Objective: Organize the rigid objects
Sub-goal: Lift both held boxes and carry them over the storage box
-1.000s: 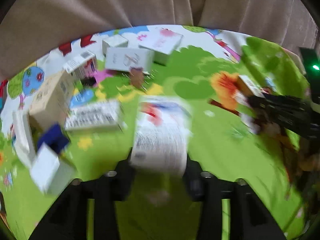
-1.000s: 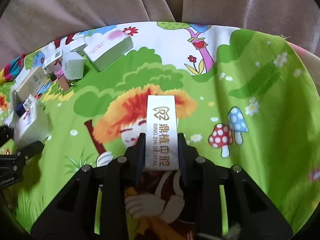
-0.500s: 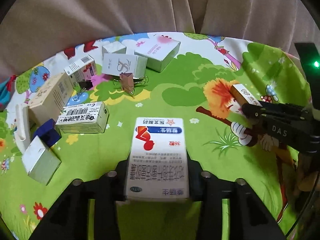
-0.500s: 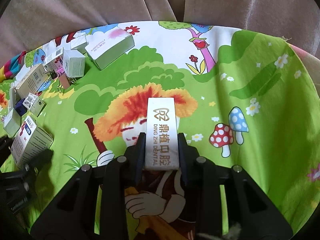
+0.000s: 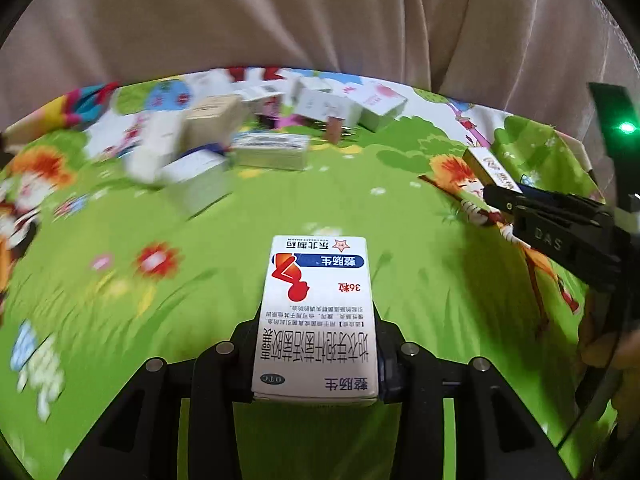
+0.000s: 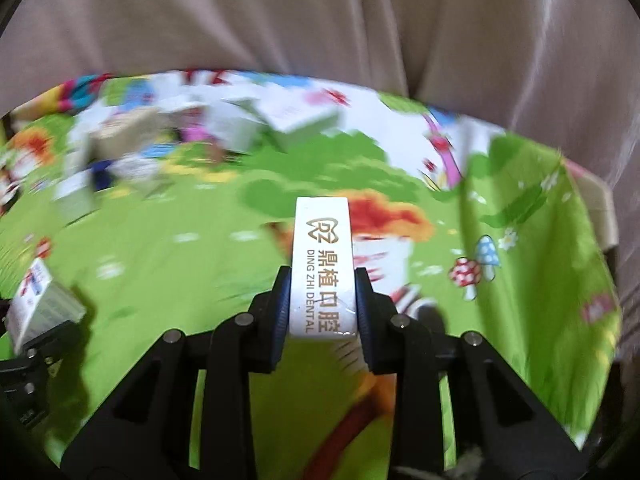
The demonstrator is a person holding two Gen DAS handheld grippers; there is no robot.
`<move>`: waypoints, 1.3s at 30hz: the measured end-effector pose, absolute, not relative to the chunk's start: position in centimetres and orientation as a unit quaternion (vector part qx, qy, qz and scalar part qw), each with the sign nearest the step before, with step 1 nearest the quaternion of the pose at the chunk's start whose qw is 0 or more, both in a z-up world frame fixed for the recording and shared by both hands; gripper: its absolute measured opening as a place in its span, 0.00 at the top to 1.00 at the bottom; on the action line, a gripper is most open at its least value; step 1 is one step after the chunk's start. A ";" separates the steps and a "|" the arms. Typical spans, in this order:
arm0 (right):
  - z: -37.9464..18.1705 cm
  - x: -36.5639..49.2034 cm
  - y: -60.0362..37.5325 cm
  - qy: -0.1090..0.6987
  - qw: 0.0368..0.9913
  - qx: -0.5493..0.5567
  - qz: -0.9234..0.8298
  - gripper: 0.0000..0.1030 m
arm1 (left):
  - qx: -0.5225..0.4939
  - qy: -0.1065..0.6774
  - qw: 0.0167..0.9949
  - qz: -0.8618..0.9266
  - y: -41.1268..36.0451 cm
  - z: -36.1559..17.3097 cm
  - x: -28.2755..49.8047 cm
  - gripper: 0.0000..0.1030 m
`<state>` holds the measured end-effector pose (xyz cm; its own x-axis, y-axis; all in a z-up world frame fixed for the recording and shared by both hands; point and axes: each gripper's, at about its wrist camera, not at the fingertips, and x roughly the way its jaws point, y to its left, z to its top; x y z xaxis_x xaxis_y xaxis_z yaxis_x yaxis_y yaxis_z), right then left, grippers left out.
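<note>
Green is the main colour of the cartoon cloth (image 5: 420,280) that covers the table, with printed trees, flowers and mushrooms on it. In the left wrist view, the left gripper (image 5: 316,344) is at the lower centre of the frame, and its two black fingers press on both sides of a white medicine box (image 5: 316,312) with red and blue print; the box points away from the camera and covers the middle of the picture. In the right wrist view, the right gripper (image 6: 322,304) is also at the lower centre, and its fingers with blue pads clamp a narrow white dental box (image 6: 323,264) that carries gold letters "DING ZHI DENTAL". The same dental box appears at the right side of the left wrist view, where it sticks out from the black tongs, and the medicine box appears small at the left edge of the right wrist view. A pile of small cartons (image 5: 248,132) lies on the cloth in the upper left part of both frames, blurred, so I cannot read them or count them well. A beige curtain (image 5: 320,20) fills the top of both views. A green light (image 5: 626,127) shines at the right edge of the left wrist view.
</note>
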<state>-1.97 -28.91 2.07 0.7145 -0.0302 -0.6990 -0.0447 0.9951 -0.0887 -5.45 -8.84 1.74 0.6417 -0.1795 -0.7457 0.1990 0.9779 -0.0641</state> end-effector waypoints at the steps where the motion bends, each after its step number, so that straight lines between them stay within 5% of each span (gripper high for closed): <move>1: 2.7 -3.3 -27.8 0.364 0.930 -0.052 0.009 0.67 | 0.005 0.399 0.912 -0.098 -7.8 2.5 -6.6 0.60; 12: 16.2 -15.4 -20.2 0.144 0.984 -0.102 0.016 0.67 | -0.037 0.167 0.984 -0.042 -0.7 18.0 -17.7 0.60; 20: 24.3 -22.8 -15.3 0.011 0.990 -0.133 0.040 0.67 | -0.049 0.067 0.996 -0.019 2.2 24.8 -23.1 0.60; 39: 25.3 -27.3 -6.5 -0.021 0.973 -0.194 0.127 0.67 | -0.087 0.063 0.993 0.046 9.8 24.5 -27.7 0.60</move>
